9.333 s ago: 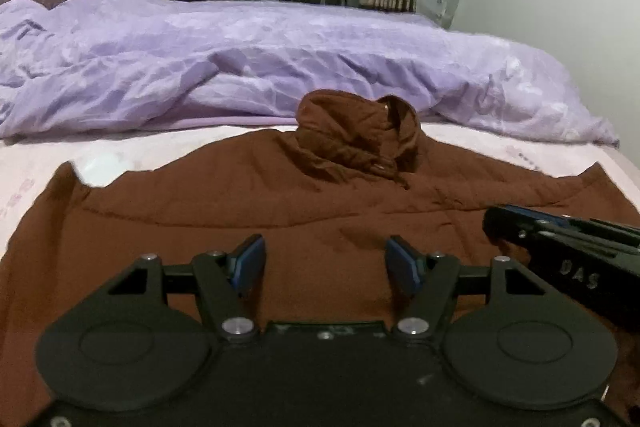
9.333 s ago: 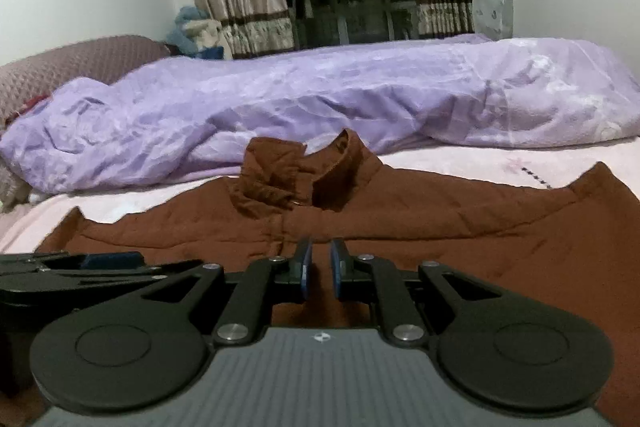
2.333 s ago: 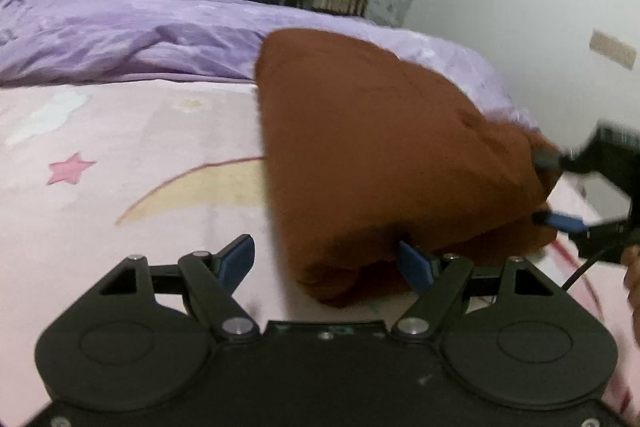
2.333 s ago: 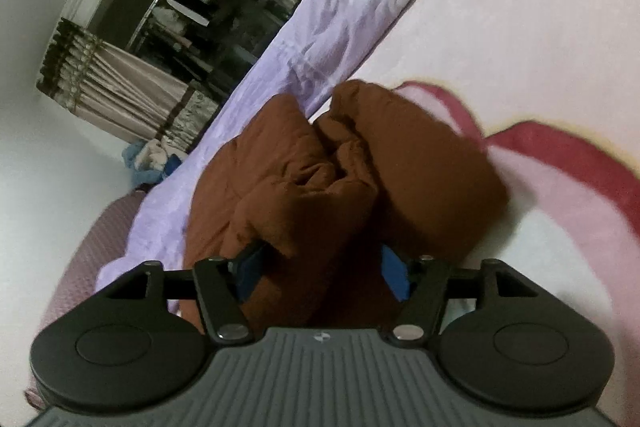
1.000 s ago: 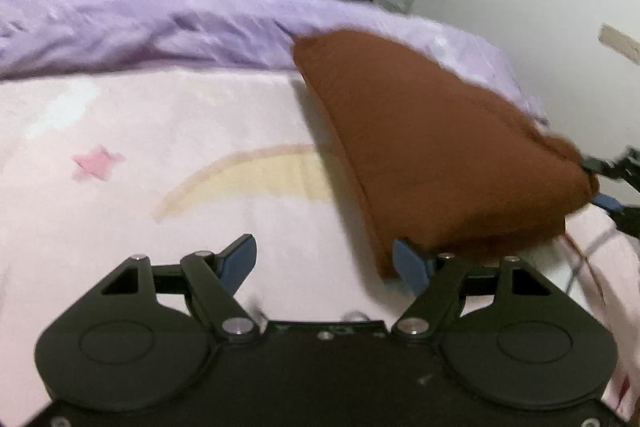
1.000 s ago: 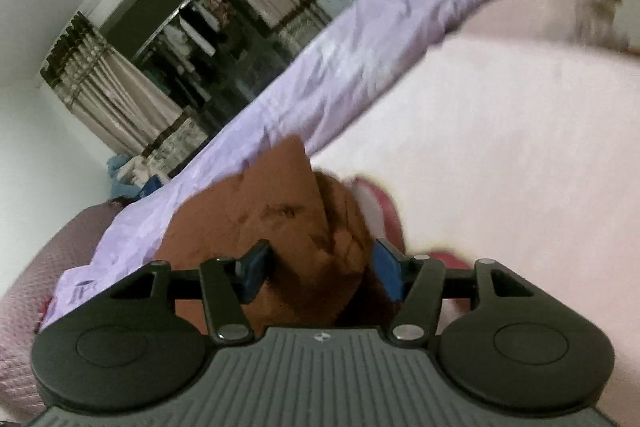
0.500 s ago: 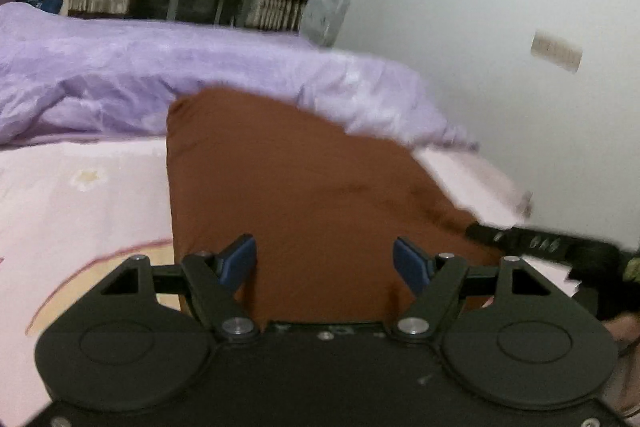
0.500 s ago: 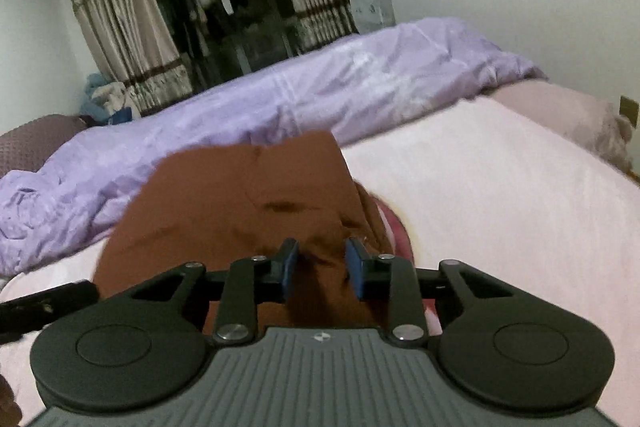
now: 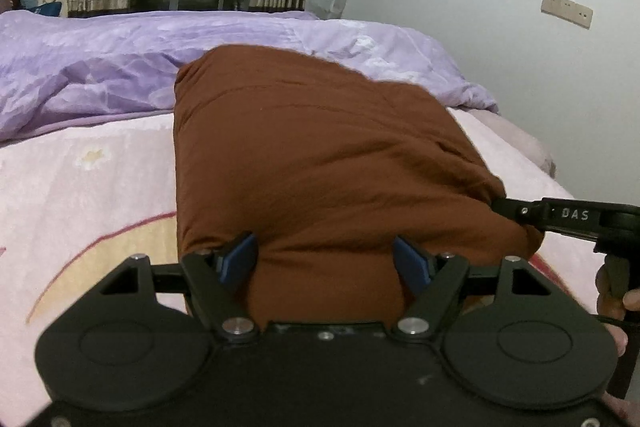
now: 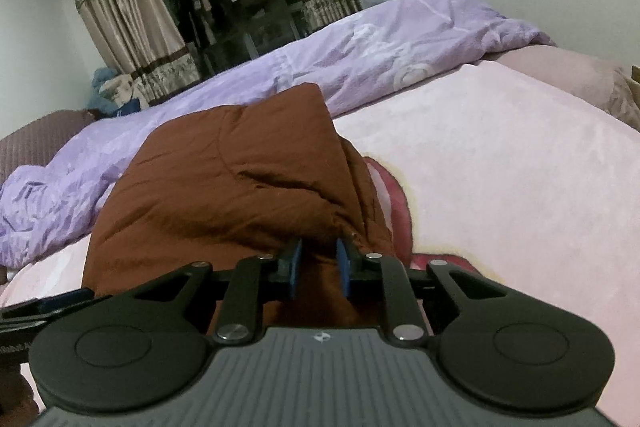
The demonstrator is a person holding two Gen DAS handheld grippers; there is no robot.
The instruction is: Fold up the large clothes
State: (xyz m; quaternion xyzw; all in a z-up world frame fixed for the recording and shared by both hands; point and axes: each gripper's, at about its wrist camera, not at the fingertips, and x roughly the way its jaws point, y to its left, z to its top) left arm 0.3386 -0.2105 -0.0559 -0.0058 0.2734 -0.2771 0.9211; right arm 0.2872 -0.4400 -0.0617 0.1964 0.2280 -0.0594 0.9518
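Since the spread-out start, the coat [image 9: 320, 163] has gone from flat to a thick folded bundle, and my right gripper [image 10: 318, 267] has just been closing on its near right corner; the pads now sit narrow with a pinch of brown cloth between them. My left gripper [image 9: 326, 261] stands wide, its pads either side of the near edge, not squeezing. The coat lies on the pink blanket [image 9: 80, 187], just before the purple duvet [image 9: 100, 67]. I judge the folding nearly done, only tidying left
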